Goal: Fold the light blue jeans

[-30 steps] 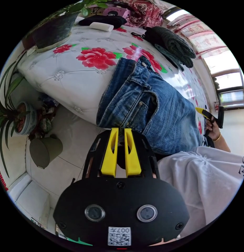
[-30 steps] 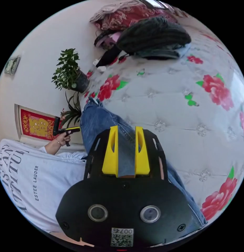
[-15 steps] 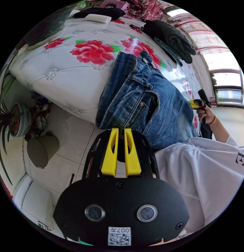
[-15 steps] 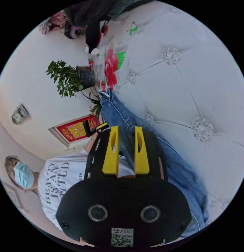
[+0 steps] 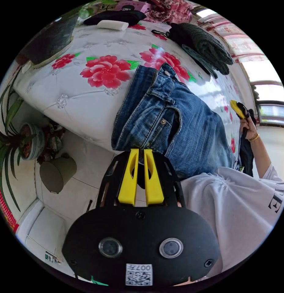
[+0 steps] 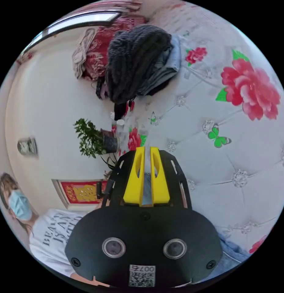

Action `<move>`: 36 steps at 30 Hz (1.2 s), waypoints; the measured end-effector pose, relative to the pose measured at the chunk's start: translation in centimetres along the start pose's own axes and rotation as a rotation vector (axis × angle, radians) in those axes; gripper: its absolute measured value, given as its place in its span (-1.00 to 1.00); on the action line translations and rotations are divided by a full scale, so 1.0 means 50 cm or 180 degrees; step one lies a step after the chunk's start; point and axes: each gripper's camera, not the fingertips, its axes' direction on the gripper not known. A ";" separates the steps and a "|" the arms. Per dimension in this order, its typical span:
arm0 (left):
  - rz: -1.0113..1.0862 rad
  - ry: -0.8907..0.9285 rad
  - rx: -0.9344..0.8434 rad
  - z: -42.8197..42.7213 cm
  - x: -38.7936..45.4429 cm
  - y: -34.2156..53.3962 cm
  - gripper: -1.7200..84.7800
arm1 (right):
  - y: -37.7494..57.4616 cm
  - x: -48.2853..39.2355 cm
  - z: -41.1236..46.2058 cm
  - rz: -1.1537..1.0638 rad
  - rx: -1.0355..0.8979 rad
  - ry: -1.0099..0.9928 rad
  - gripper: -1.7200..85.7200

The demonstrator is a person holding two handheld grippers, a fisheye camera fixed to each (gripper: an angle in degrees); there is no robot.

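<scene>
Jeans (image 5: 166, 122) lie doubled on the bed (image 5: 86, 88), both grippers' fingers seemingly pinching denim

A white tufted bed (image 5: 86, 100) with red flowers stands on pale tiled floor (image 5: 83, 195) near bright windows (image 5: 270, 100).

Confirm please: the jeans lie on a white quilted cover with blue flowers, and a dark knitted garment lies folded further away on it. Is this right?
One detail is wrong: the flowers on the white quilted cover are red, not blue, as the left gripper view shows. The jeans do lie on it, and the dark knitted garment lies folded further away.
</scene>
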 end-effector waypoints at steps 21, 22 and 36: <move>-0.0511 0.0628 0.0800 -0.001 -0.052 -0.019 -0.78 | 1.245 0.175 -0.573 0.2339 0.3870 0.0889 -0.82; -0.0518 0.0662 0.0817 -0.004 -0.056 -0.013 -0.78 | 1.274 0.189 -0.564 0.2427 0.4034 0.0720 -0.82; -0.0765 0.1180 0.0908 0.014 -0.107 0.057 -0.72 | 1.126 0.153 -0.569 0.2321 0.3846 0.0265 -0.78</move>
